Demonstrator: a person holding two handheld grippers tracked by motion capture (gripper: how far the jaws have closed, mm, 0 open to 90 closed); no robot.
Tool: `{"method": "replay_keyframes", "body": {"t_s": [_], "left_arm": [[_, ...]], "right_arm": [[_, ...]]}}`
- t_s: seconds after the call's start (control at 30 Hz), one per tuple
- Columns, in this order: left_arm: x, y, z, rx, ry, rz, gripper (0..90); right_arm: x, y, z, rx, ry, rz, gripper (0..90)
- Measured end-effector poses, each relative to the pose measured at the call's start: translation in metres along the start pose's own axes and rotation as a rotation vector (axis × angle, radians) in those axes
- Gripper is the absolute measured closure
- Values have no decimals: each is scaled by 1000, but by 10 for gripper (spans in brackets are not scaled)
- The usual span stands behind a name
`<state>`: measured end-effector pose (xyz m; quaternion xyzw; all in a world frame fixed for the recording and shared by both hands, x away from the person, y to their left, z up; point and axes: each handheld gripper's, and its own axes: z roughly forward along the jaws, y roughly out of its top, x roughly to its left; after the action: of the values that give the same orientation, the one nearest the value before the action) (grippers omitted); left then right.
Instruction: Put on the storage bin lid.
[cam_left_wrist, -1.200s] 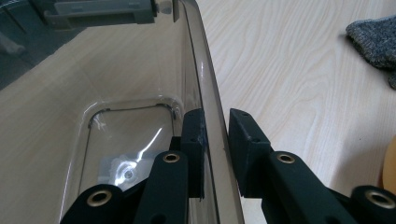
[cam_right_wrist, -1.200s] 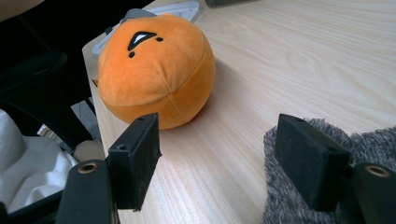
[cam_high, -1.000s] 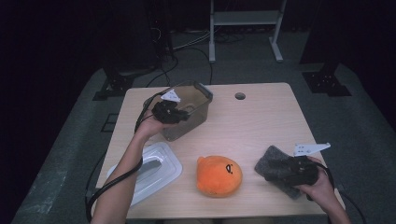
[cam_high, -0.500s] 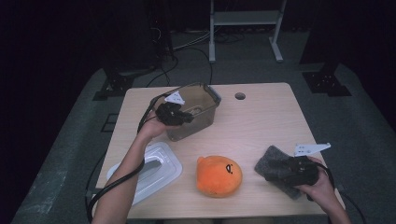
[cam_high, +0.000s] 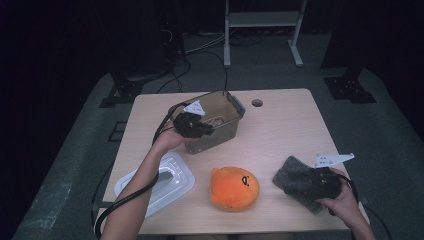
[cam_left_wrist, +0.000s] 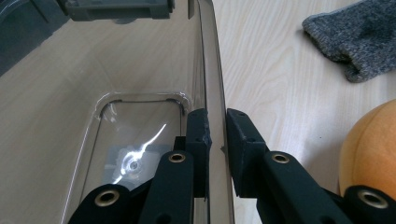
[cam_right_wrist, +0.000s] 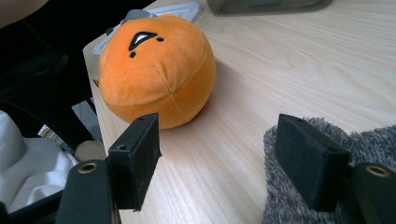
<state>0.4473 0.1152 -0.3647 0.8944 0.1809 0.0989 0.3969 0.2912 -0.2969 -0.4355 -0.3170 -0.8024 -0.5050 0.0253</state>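
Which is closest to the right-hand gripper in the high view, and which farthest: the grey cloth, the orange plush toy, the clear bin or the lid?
From the right gripper:
1. Grey cloth, right under it.
2. Orange plush toy, beside it toward the table's middle.
3. Lid, front left; clear bin, back left: too close to call.

Bin (cam_high: 220, 131) at table (cam_high: 290, 125) centre-left, toward far edge. Lid (cam_high: 172, 180) at near left corner, in front of bin. Plush (cam_high: 234, 188) right of lid, near front edge. Cloth (cam_high: 292, 176) right of plush, apart from it.
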Motion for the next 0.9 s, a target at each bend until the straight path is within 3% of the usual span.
{"method": "replay_keyframes", "body": {"t_s": [0.9], "left_arm": [[-26,10,9,9,-62,64,796]], "right_arm": [[1,0,1,5,4,1,301]]}}
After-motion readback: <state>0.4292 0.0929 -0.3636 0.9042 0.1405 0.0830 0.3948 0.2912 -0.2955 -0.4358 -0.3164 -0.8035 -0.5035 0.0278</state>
